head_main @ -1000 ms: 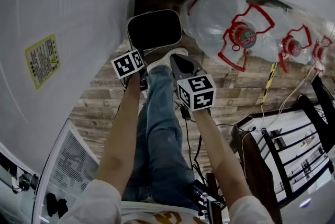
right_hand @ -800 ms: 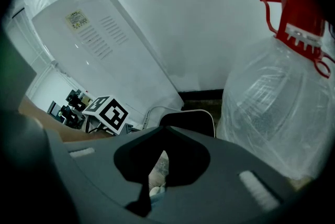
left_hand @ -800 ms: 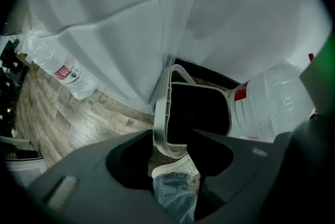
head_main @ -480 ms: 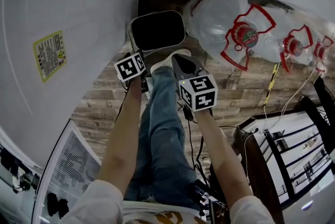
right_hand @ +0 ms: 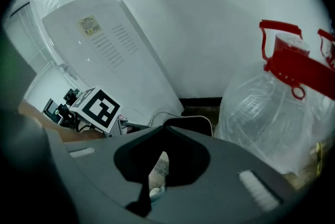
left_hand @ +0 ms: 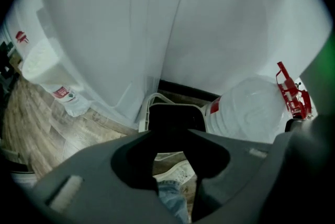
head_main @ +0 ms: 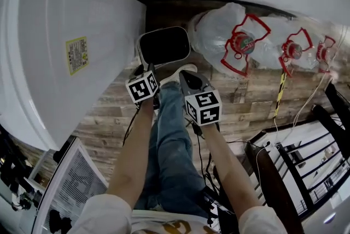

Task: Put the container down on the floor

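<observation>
The container (head_main: pixel 163 46), a white bin with a black inside, stands on the wooden floor against the wall, between a white appliance and a water jug. My left gripper (head_main: pixel 148 69) hovers over its near left corner, jaws a little apart. In the left gripper view the container (left_hand: pixel 175 115) lies just beyond the left gripper (left_hand: pixel 170 136), and nothing sits between the jaws. My right gripper (head_main: pixel 184 65) hangs over the person's white shoe (head_main: pixel 176 71), to the right of the bin. Its jaws meet at the tips in the right gripper view (right_hand: pixel 167 131), with the container (right_hand: pixel 192 124) behind them.
A tall white appliance (head_main: pixel 65 58) fills the left. Large clear water jugs (head_main: pixel 219 28) with red handles line the wall at right. A black rack (head_main: pixel 306 151) and cables (head_main: pixel 284 96) lie at lower right. The person's jeans (head_main: pixel 169 140) stand between my arms.
The head view has tilted, showing more of the white appliance. Both grippers sit slightly lower in the picture. The container keeps its place by the wall.
</observation>
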`<state>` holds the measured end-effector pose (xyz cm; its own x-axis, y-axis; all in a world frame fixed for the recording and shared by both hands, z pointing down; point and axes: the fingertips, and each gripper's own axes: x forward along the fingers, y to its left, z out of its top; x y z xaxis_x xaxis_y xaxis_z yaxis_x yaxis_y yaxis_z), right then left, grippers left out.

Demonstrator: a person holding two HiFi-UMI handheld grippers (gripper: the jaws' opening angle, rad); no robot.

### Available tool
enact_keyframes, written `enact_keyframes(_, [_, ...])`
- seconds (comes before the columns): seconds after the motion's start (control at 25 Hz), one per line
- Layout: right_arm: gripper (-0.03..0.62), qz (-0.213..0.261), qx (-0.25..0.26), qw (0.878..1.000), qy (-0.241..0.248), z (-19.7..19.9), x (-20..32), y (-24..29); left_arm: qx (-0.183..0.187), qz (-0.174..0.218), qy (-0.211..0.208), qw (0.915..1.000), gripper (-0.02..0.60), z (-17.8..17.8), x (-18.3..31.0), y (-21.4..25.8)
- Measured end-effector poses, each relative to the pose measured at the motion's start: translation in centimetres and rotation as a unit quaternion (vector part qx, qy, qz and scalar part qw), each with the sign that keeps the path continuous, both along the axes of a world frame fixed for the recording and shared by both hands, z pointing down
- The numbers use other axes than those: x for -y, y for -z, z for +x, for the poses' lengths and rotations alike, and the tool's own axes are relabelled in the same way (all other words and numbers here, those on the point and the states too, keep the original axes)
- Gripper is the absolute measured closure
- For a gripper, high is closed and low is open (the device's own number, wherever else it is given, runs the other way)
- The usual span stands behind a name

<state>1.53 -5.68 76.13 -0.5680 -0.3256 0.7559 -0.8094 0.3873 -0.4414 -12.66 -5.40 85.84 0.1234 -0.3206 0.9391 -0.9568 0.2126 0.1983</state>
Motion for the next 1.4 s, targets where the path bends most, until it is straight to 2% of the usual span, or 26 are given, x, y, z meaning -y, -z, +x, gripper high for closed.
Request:
enact_keyframes(0.08, [0.568,0.009,-0.006,1.000,0.008,-0.1,-0.1,1.3,0.003,0.018,-0.011,0.9998,0.446,0.2,0.8,2.2])
enact_keyframes(0.24, [0.568,0.024,-0.007,1.000,0.008,0.1,-0.3,4.4,0.011,0.031,-0.042,0.9986,0.513,0.3,0.5,6.2])
enact_keyframes(0.4, [0.568,0.045,-0.020,0.999,0.010,0.8,0.0,7.0,0.011,0.069,-0.064,0.9955,0.579,0.5,1.0,10.8])
enact_keyframes(0.68, [0.568,0.081,-0.033,0.996,-0.012,1.3,1.3,13.5,-0.013,0.091,-0.098,0.9909,0.581,1.1,-0.8,18.3])
enact_keyframes(0.84, [0.568,0.113,-0.043,0.992,-0.022,1.7,2.0,18.1,-0.048,0.117,-0.104,0.9864,0.581,2.4,-1.0,23.5])
enact_keyframes(1.04, [0.568,0.172,-0.064,0.983,-0.019,0.8,2.5,23.8,-0.076,0.176,-0.116,0.9747,0.581,2.6,0.5,30.4])
enact_keyframes(1.24, [0.568,0.207,-0.061,0.976,-0.027,0.4,1.4,29.7,-0.128,0.245,-0.108,0.9550,0.581,2.4,0.6,37.8])
enact_keyframes(1.4, [0.568,0.235,-0.057,0.969,-0.042,0.8,0.3,34.0,-0.131,0.280,-0.119,0.9435,0.581,2.1,0.7,42.8])
